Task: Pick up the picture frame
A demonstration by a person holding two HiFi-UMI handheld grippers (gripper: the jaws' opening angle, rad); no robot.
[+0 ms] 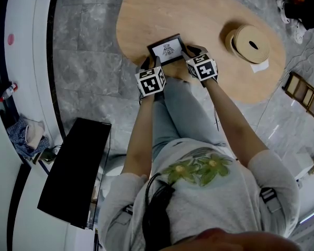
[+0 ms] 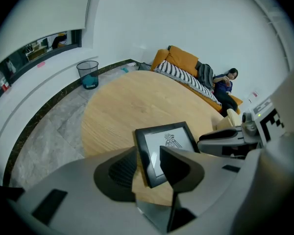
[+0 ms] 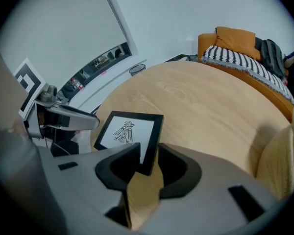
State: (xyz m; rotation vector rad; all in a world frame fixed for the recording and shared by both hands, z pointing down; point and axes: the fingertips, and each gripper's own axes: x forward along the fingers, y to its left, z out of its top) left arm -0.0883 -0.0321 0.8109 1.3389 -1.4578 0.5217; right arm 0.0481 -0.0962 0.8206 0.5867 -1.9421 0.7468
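Note:
A small black picture frame [image 1: 167, 49] with a bird drawing on white lies at the near edge of the oval wooden table [image 1: 141, 9]. My left gripper [image 1: 153, 66] is at its near left corner, my right gripper [image 1: 191, 56] at its near right corner. In the left gripper view the frame [image 2: 169, 141] has its left border between the jaws of the left gripper [image 2: 148, 163], which is shut on it. In the right gripper view the frame [image 3: 130, 131] has its right border clamped in the right gripper [image 3: 148, 160] and looks tilted up.
A tan round spool [image 1: 251, 43] sits on the table to the right, on a white slip. A black flat panel [image 1: 76, 171] stands on the floor at the left. An orange sofa [image 2: 186, 67] with a seated person [image 2: 225, 82] and a mesh bin [image 2: 89, 74] lie beyond the table.

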